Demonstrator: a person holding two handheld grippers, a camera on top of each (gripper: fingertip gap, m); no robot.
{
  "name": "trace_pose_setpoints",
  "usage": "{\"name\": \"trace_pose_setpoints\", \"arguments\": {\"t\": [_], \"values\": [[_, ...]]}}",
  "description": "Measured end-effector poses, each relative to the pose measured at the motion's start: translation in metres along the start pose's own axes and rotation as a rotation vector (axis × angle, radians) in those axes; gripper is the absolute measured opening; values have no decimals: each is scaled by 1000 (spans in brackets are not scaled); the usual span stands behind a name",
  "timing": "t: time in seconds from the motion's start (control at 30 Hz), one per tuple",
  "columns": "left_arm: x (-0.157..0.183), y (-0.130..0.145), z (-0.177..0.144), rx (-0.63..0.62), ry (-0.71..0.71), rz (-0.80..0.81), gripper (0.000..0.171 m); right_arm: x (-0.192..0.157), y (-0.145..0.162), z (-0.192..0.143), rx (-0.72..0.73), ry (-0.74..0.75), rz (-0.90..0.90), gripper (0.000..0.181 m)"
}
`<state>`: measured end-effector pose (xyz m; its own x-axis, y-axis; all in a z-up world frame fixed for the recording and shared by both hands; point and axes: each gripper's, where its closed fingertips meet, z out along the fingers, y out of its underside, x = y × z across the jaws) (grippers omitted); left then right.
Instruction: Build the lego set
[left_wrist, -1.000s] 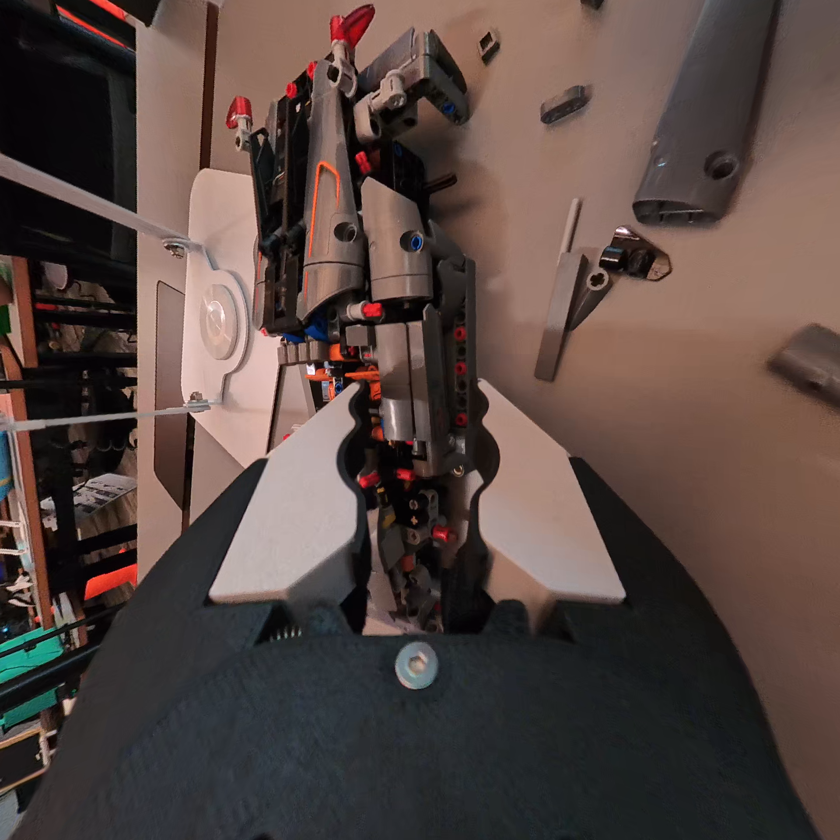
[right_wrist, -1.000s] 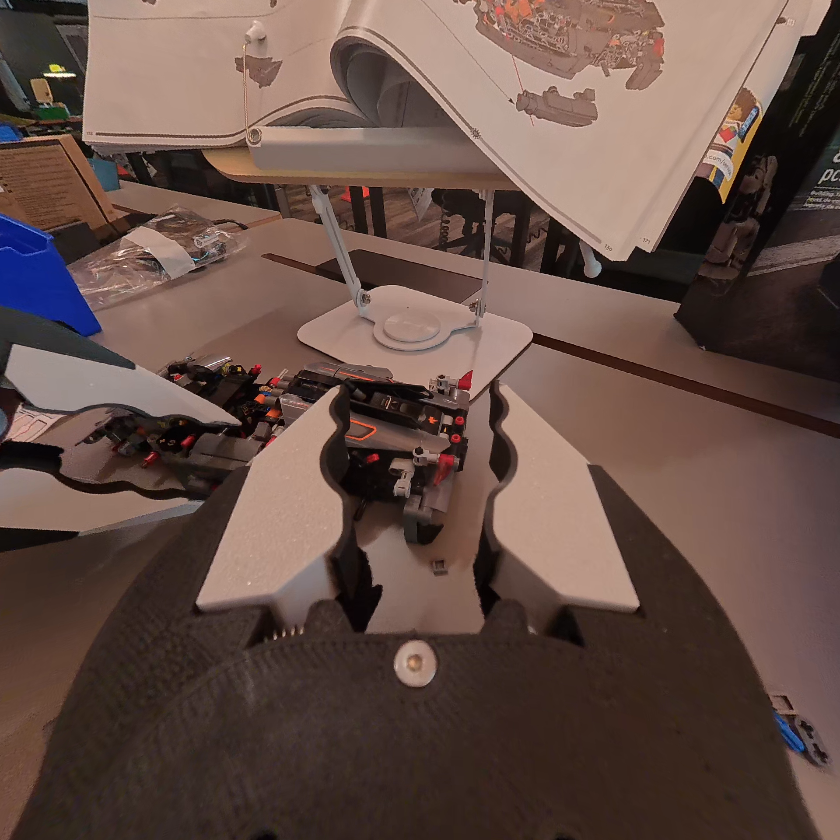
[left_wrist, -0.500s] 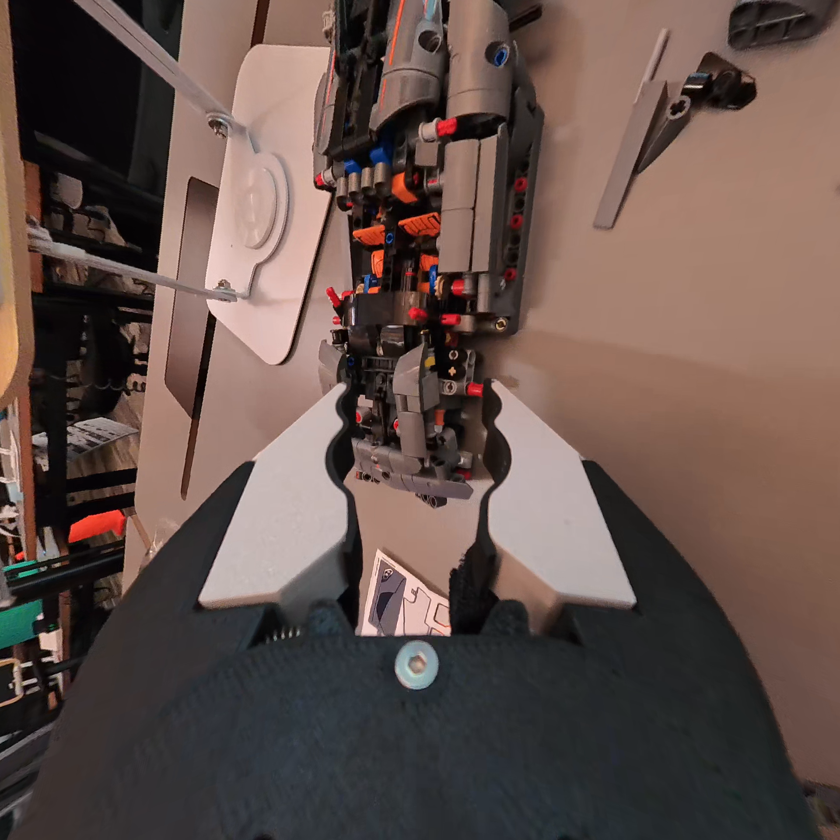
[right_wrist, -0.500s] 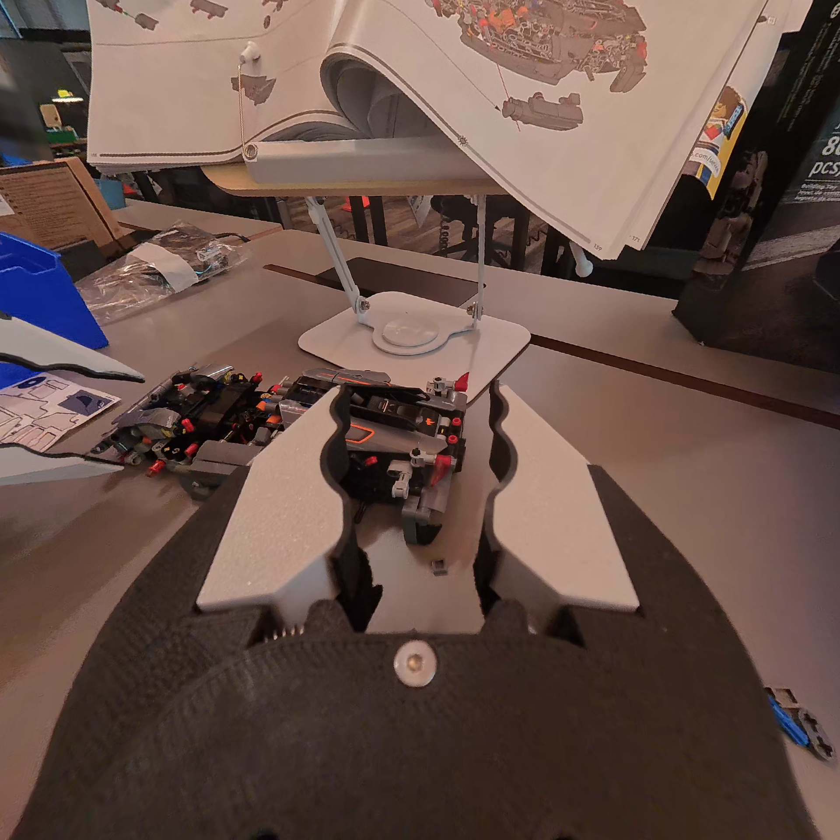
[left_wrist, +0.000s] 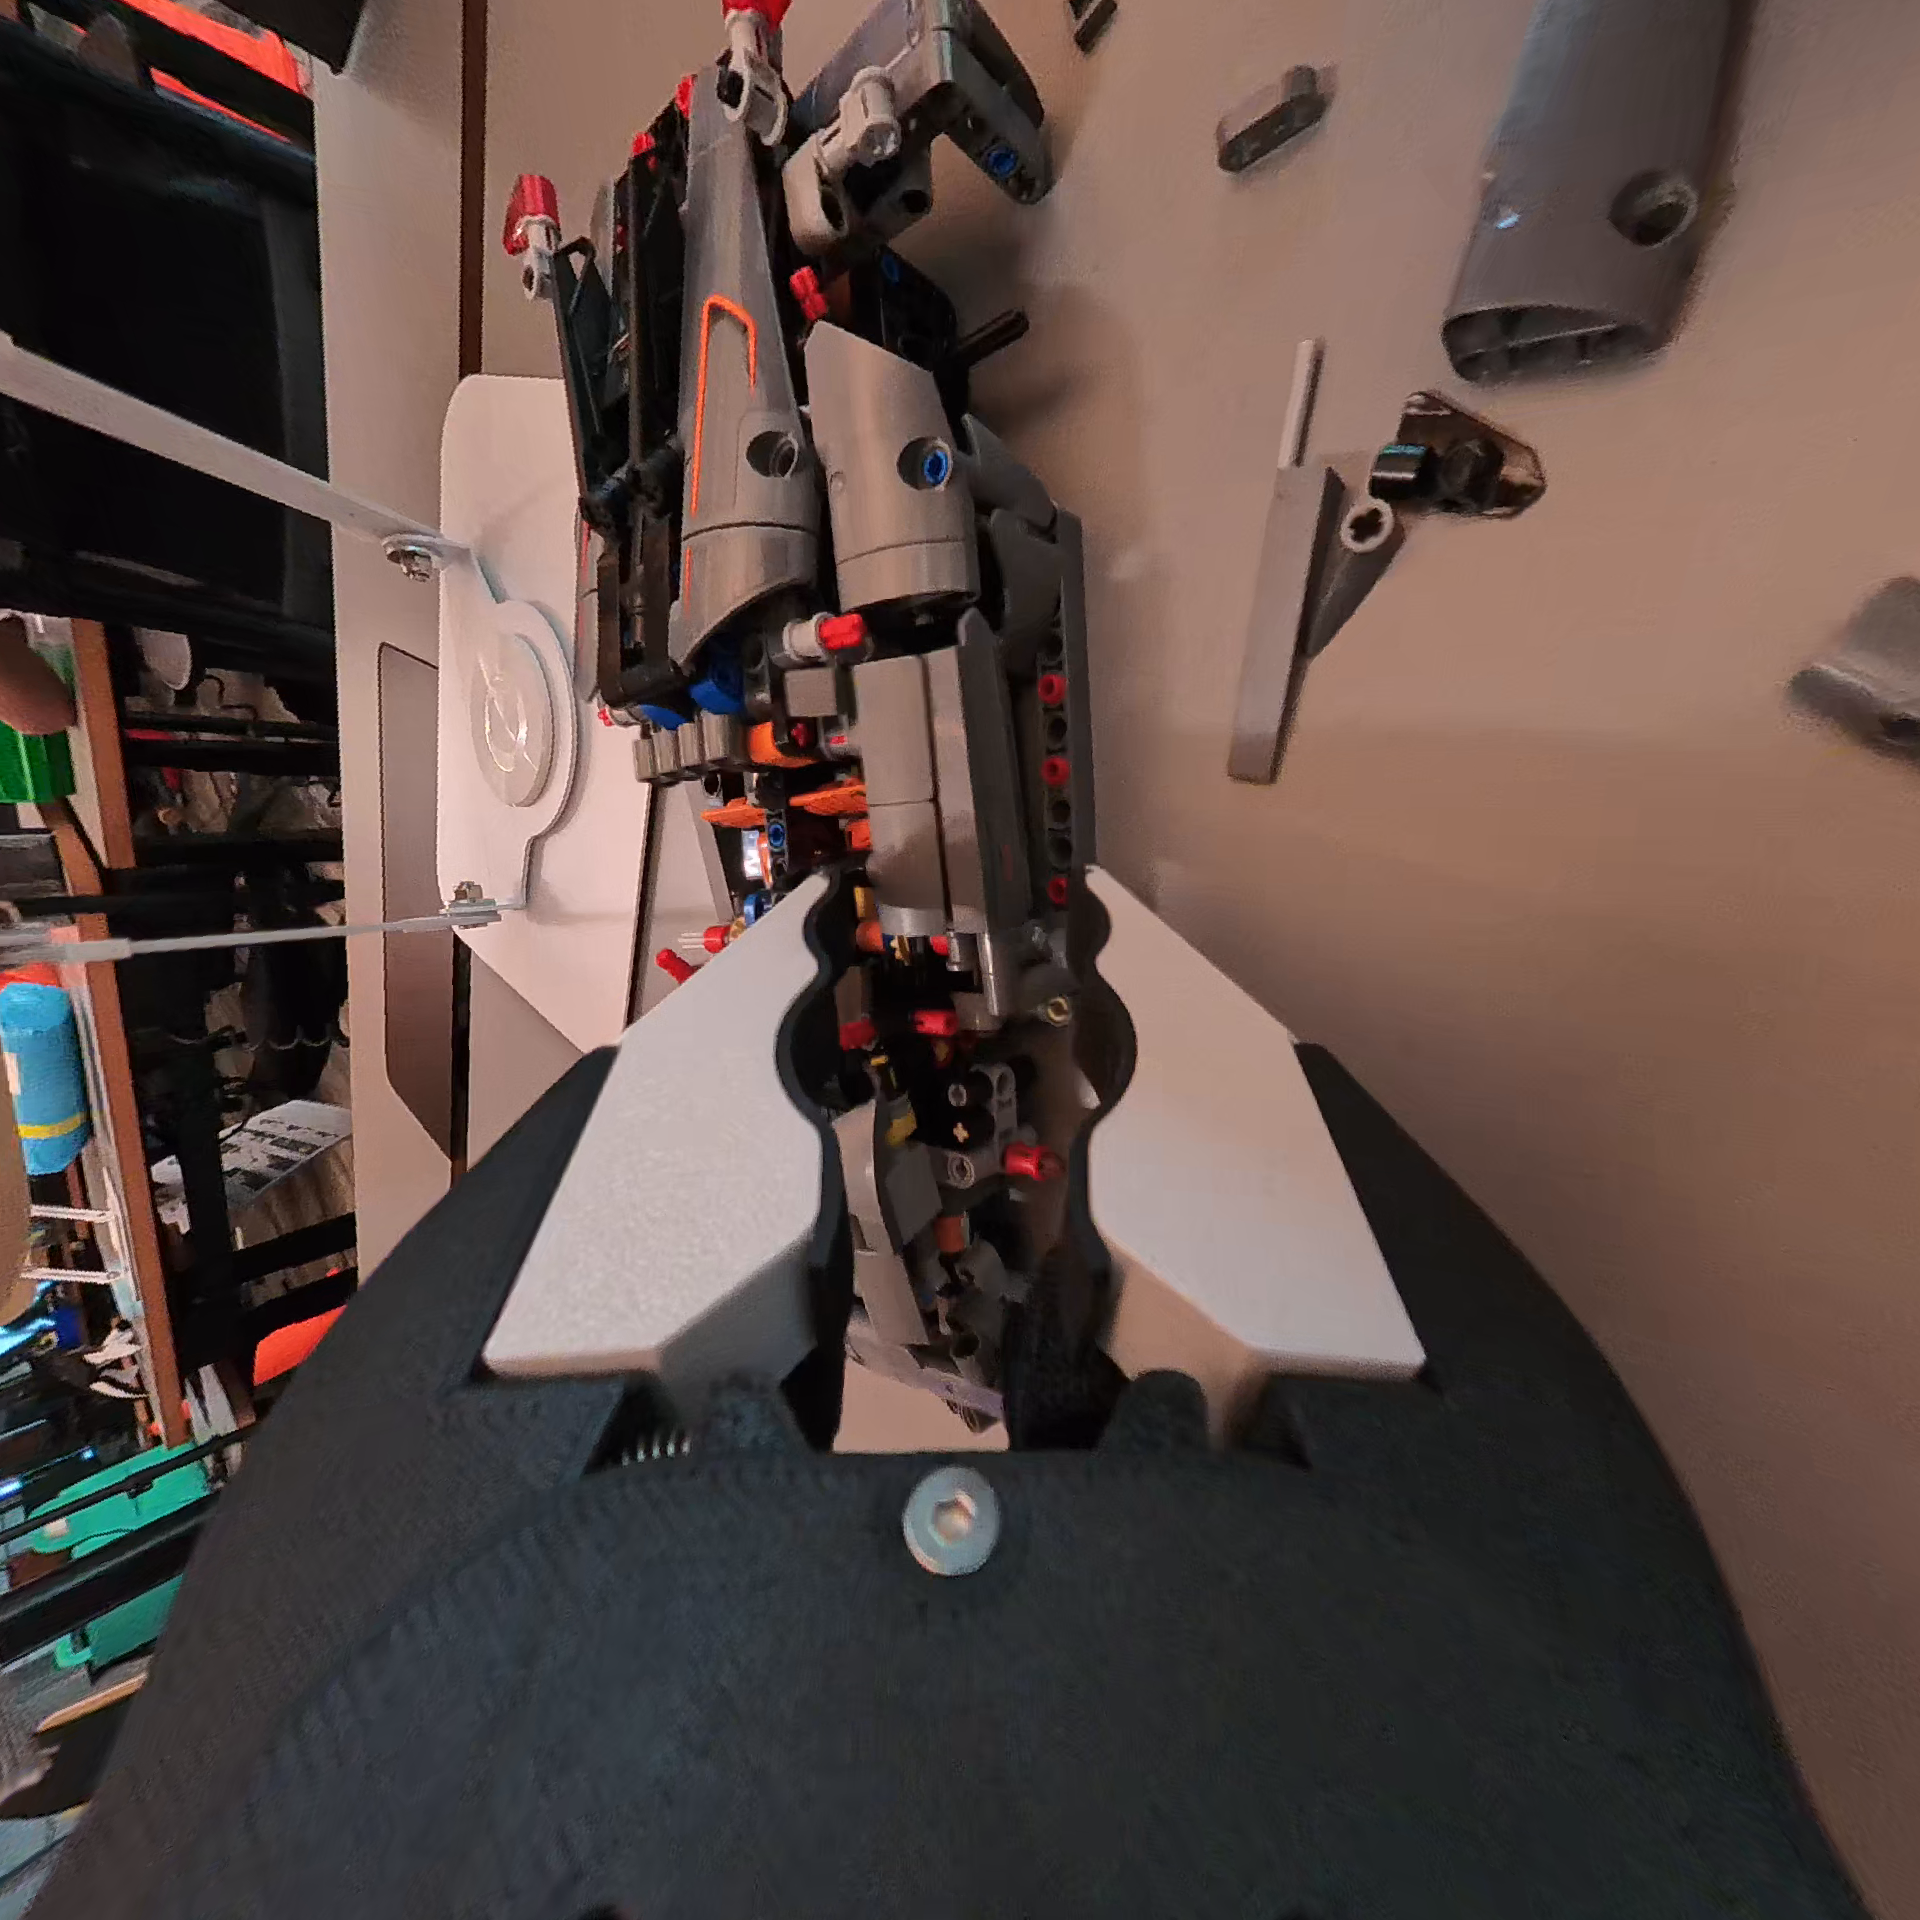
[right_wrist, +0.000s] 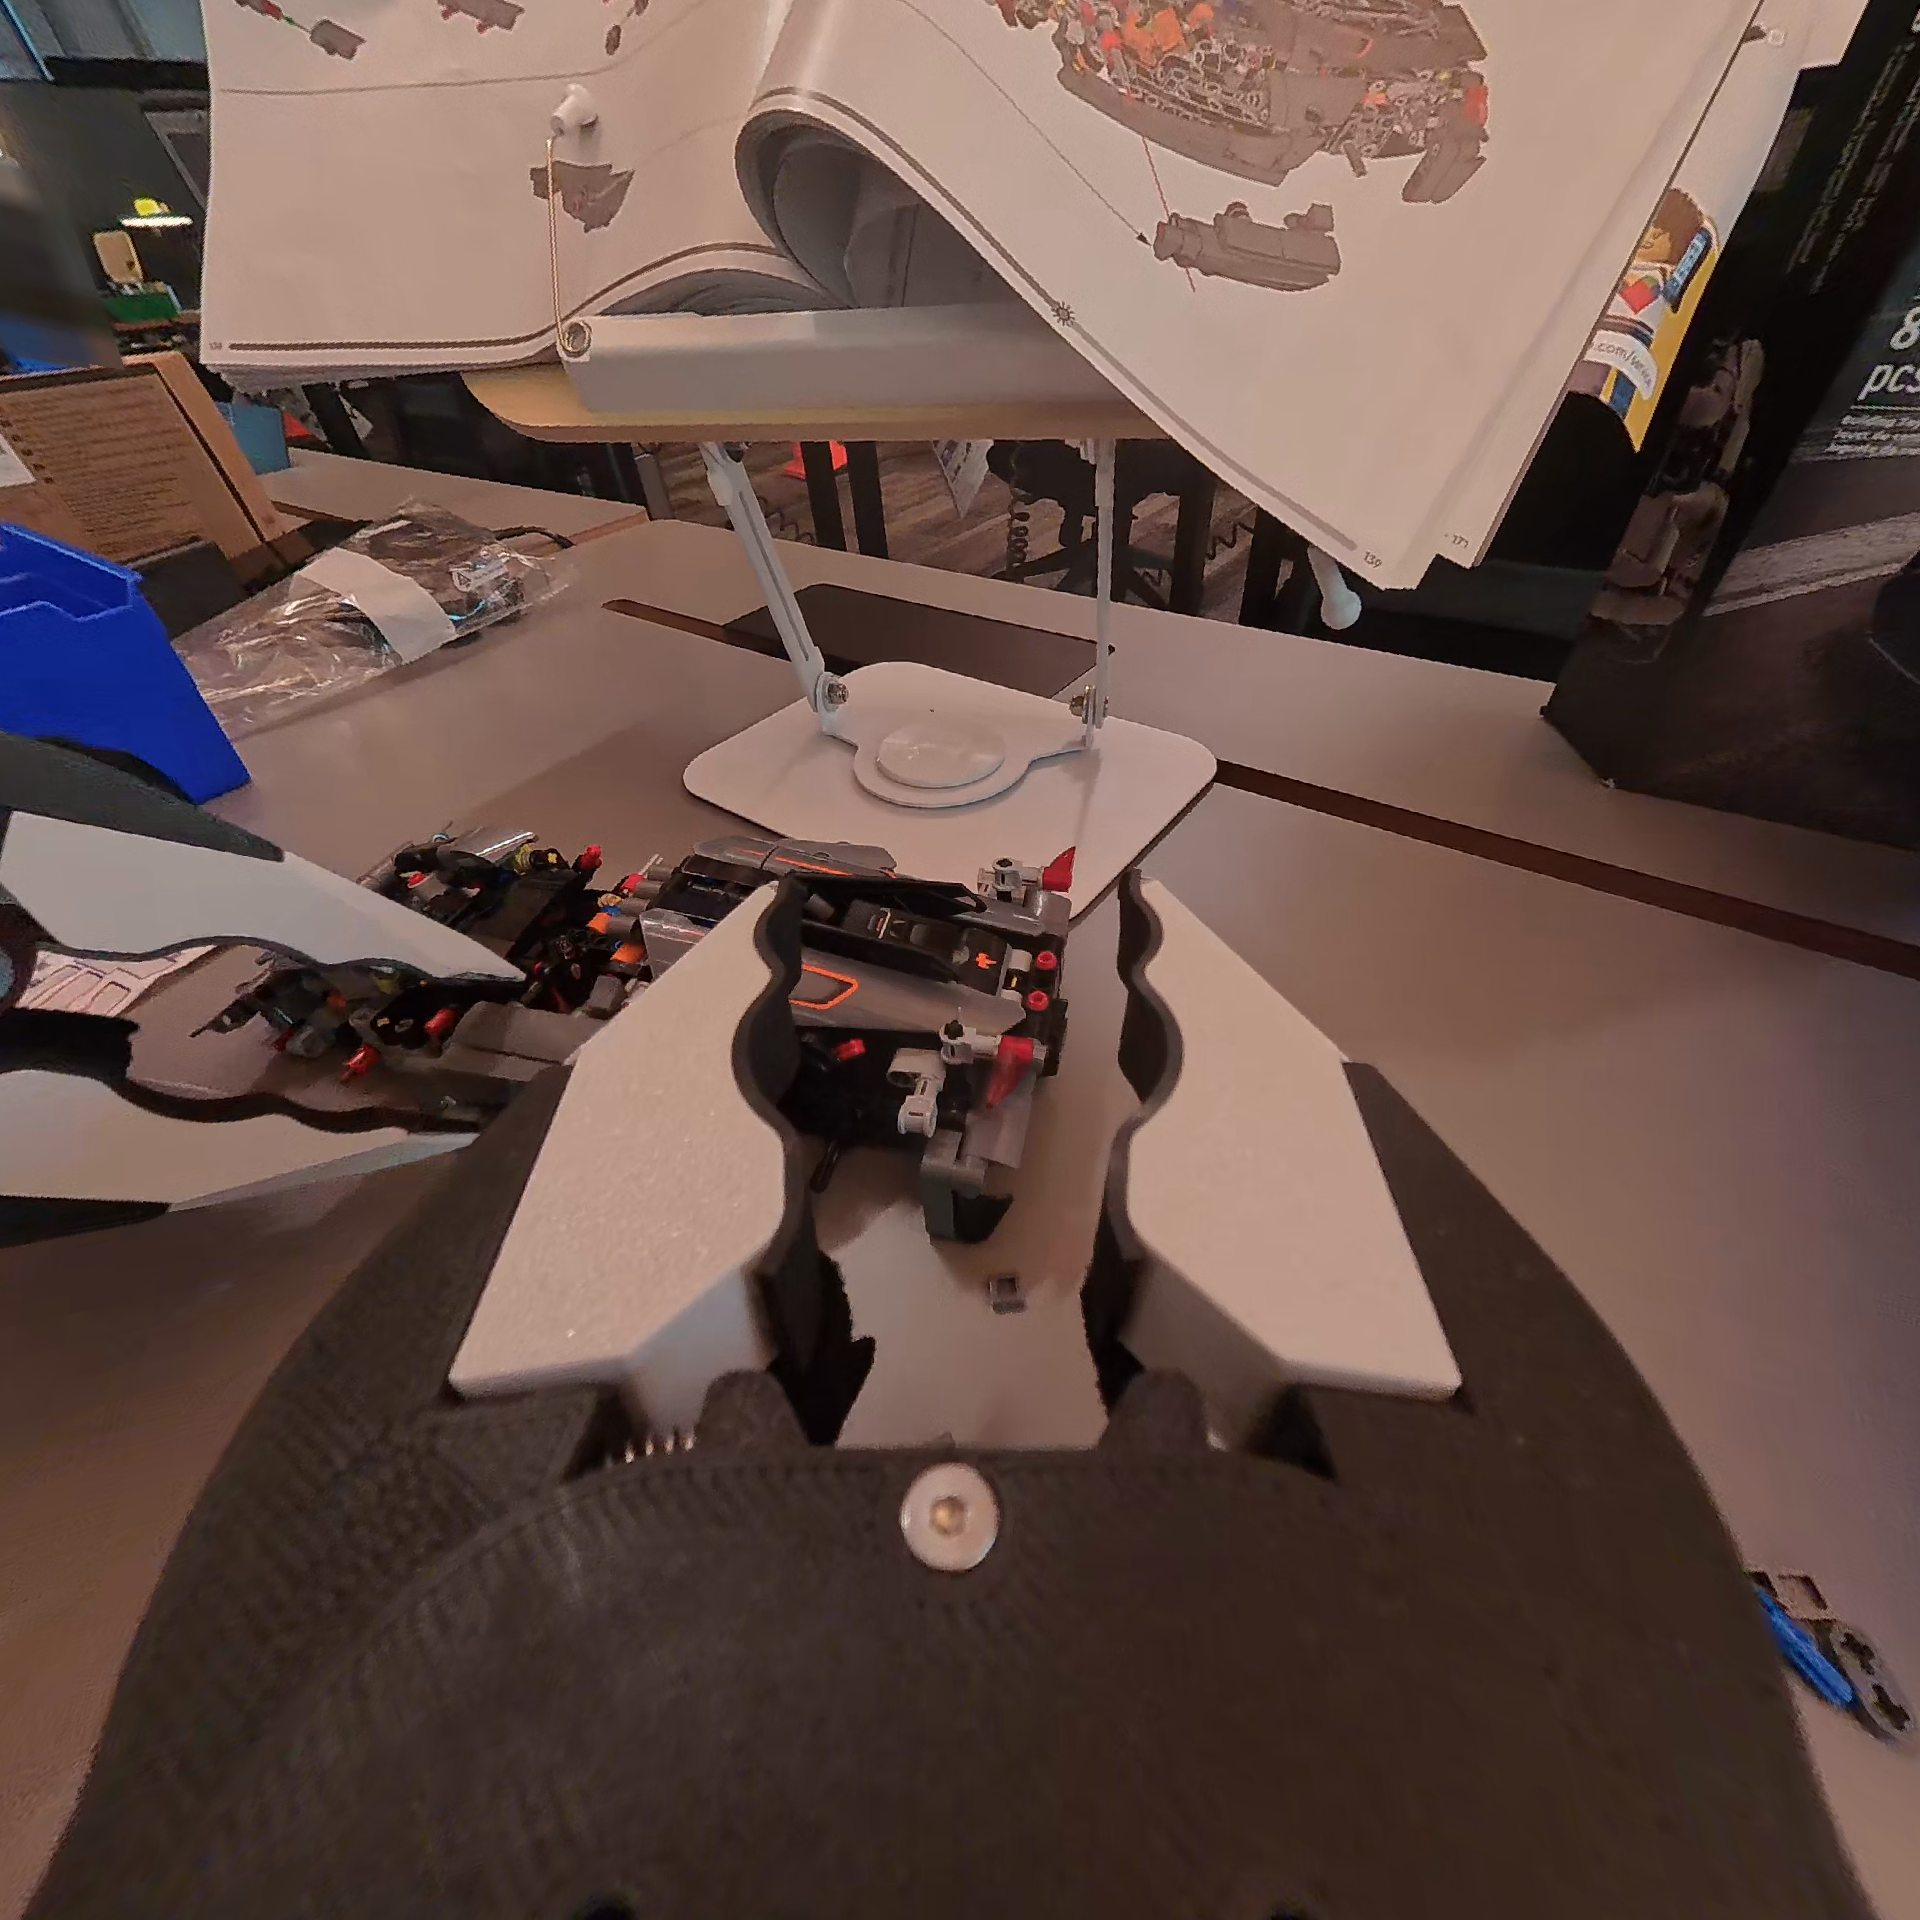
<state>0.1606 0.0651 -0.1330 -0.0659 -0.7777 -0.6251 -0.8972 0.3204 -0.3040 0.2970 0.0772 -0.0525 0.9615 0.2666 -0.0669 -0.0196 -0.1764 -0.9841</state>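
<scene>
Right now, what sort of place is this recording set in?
Probably a workshop or lab, not a home: a long grey table with a manual on a stand, a blue bin, and dark shelving full of gear behind.

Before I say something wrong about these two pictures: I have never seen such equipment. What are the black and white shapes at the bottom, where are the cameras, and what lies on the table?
There is no robot arm here. A person holds tongs in each hand, and each pair carries a camera looking forward along its two white fingers. One picture comes from the left tongs, the other from the right tongs. On the table lies a half-built Lego model, with loose grey parts beside it. Behind it an open instruction book rests on a white stand. The left tongs have the model's end between their fingers; whether they squeeze it, I cannot tell. The right tongs are open and hold nothing.
</scene>
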Motion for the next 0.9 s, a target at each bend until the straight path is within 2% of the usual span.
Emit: {"name": "trace_pose_setpoints", "arguments": {"t": [0.1, 0.7, 0.83, 0.9], "values": [[-3, -1, 1, 3, 18, -23, 31, -1, -1, 0, 2, -4, 3, 59], [-1, 0, -1, 15, 182, -69, 25, -1, -1, -1, 4, -12, 14, 60], [-1, 1, -4, 34, 198, -91, 24, -2, -1, -1, 7, -16, 14, 60], [-2, 1, -9, 54, 191, -95, 32, -3, -1, -1, 7, -23, 11, 60]]}}
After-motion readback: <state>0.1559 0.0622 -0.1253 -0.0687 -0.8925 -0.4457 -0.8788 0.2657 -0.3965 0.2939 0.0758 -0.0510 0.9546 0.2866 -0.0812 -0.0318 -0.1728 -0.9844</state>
